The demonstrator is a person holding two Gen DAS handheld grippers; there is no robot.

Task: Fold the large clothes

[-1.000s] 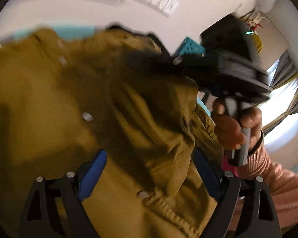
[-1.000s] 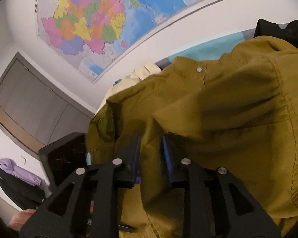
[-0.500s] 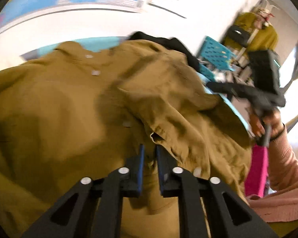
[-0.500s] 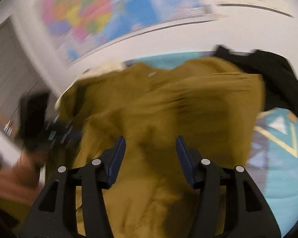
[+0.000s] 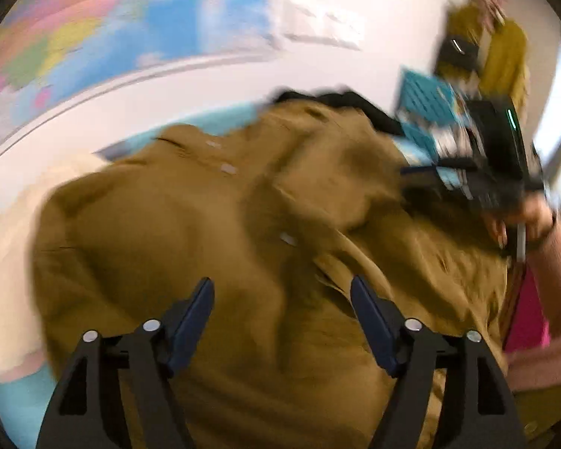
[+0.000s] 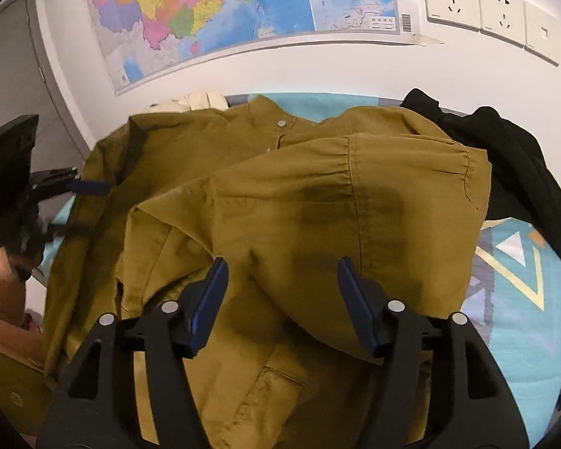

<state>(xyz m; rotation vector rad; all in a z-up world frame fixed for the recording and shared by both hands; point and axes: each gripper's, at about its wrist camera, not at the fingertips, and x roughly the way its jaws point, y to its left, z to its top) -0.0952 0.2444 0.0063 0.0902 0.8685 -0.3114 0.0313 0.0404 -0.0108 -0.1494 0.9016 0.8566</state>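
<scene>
White wall behind, with a blurry colourful map (image 5: 104,37) in the left wrist view. Below it, big mustard shirt (image 5: 243,262) spread on a blue bed cover (image 5: 22,400). Left gripper (image 5: 282,295) above the shirt, tongs apart and opening, gripping nothing. Blue basket (image 5: 422,108) far right, too blurry to see inside.

Right wrist view: sharp map (image 6: 220,11), writing too small to read, and white sockets (image 6: 478,7) beside it. Shirt (image 6: 318,202) partly folded over. Right gripper (image 6: 282,280) over it, tongs apart and opening, pinching nothing. Black clothes (image 6: 512,157) just beside the shirt.
</scene>
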